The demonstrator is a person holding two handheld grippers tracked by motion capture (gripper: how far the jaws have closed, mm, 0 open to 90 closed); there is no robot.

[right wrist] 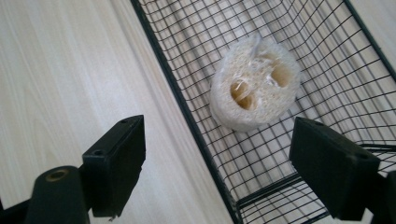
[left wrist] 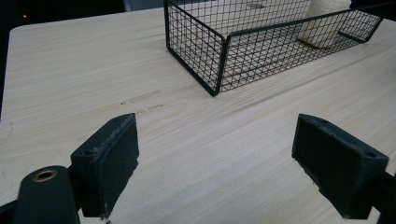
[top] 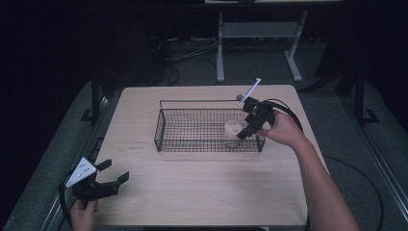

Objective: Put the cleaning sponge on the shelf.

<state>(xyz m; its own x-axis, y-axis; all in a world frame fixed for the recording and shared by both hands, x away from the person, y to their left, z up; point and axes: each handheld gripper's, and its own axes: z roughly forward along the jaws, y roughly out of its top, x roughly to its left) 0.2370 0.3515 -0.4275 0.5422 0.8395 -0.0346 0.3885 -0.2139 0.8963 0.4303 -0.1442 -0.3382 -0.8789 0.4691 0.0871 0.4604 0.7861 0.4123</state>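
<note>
A black wire basket (top: 161, 126) (left wrist: 219, 51) (right wrist: 187, 107) stands on the middle of the wooden table (top: 207, 192). A pale loofah piece (top: 233, 132) (right wrist: 254, 88) (left wrist: 322, 23) stands in the basket's right end. My right gripper (top: 248, 126) (right wrist: 217, 172) hangs open just above the basket's right end, over the loofah, with nothing between its jaws. My left gripper (top: 115, 173) (left wrist: 215, 172) is open and empty at the table's front left corner, well apart from the basket.
Bare tabletop lies in front of the basket and to its left. Beyond the far edge stands a grey table frame (top: 220, 48) with cables (top: 178, 57) on the floor. A dark floor drops away on both sides.
</note>
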